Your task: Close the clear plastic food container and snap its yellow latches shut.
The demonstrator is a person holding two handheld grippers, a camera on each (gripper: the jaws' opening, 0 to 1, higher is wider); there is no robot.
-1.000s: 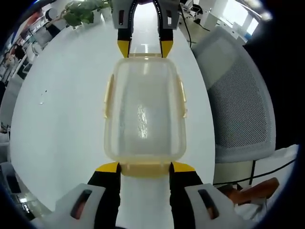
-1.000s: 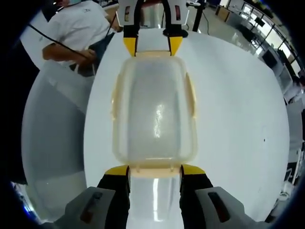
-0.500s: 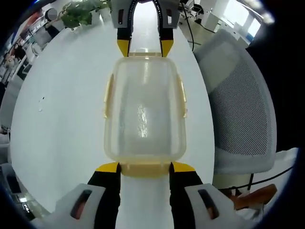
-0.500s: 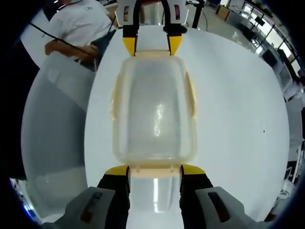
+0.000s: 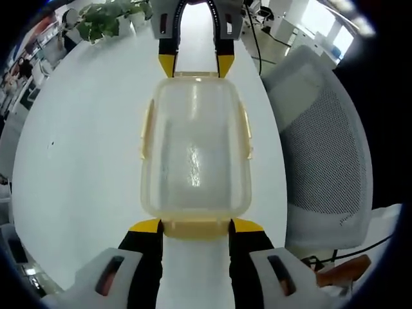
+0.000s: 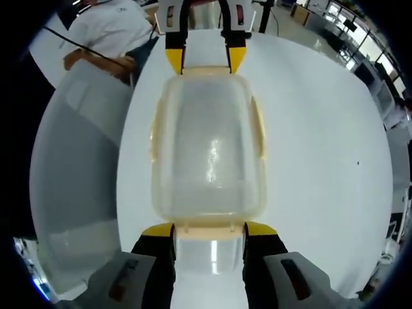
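The clear plastic container [image 5: 193, 154] with its lid on is held between both grippers above the white table [image 5: 84, 161]. My left gripper [image 5: 196, 226] is shut on the yellow latch [image 5: 196, 229] at the container's near end. The right gripper [image 5: 196, 64] grips the far end. In the right gripper view the same container [image 6: 209, 151] runs from my right gripper [image 6: 209, 230], shut on its end latch [image 6: 209, 232], to the left gripper [image 6: 207, 61] opposite. Yellow side latches [image 5: 147, 129] [image 6: 259, 129] lie along the long sides; whether they are snapped I cannot tell.
A grey mesh chair [image 5: 322, 148] stands at the table's edge, seen again as the chair [image 6: 71, 167] in the right gripper view. A person in a white shirt [image 6: 109, 38] sits beyond it. A potted plant [image 5: 103, 19] stands at the far table edge.
The container and both grippers keep the same places in each view. The table and room behind them have slid slightly, so both hands and the container have moved together.
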